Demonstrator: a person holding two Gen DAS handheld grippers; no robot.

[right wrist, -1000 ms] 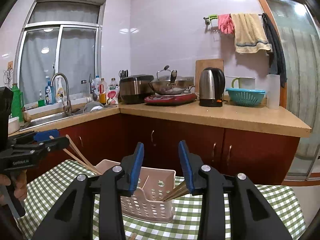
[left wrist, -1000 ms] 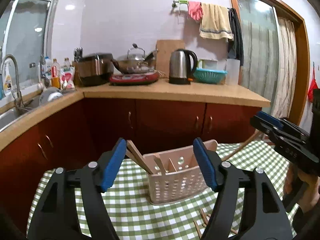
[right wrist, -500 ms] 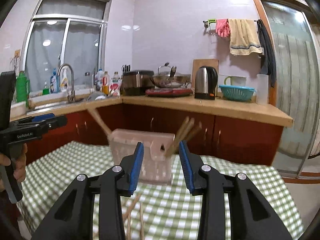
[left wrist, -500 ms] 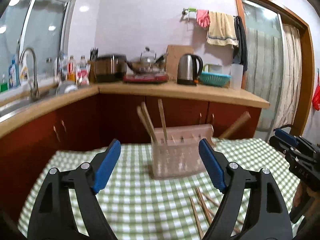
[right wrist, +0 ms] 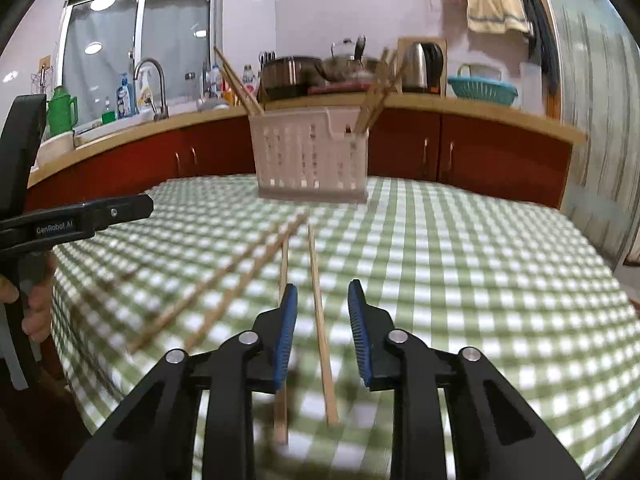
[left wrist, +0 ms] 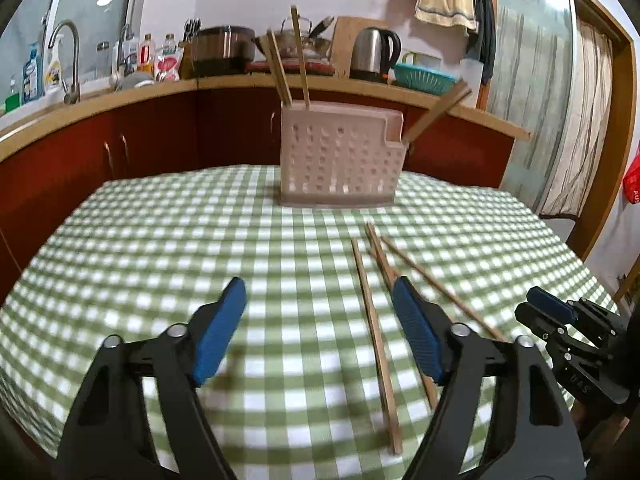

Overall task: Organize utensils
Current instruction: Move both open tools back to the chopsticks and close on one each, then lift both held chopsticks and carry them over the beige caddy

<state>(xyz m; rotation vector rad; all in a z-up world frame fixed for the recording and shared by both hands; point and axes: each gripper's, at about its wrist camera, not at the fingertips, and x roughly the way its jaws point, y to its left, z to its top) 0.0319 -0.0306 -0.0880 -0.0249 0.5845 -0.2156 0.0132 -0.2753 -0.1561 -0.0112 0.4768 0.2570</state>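
A pale perforated utensil holder [left wrist: 340, 156] [right wrist: 308, 156] stands at the far side of the green checked table [left wrist: 160, 240] with several chopsticks upright in it. Several loose chopsticks [left wrist: 372, 312] lie flat on the cloth. My left gripper [left wrist: 318, 292] hangs low over the cloth, jaws wide and closing, one chopstick just inside its right finger, untouched. My right gripper [right wrist: 322, 292] is closing around a single chopstick [right wrist: 316, 280] that lies between its pads, with gaps on both sides. Each gripper shows at the edge of the other's view.
More chopsticks [right wrist: 224, 296] fan out to the left of the right gripper. A hand [right wrist: 36, 304] holds the left gripper's handle. Behind the table run red cabinets and a counter [left wrist: 440, 100] with a kettle [left wrist: 374, 54], a teal basket [right wrist: 482, 90] and a sink tap [right wrist: 154, 84].
Both grippers have dropped from in front of the holder down toward the cloth and the loose chopsticks. The right jaws have narrowed around one chopstick.
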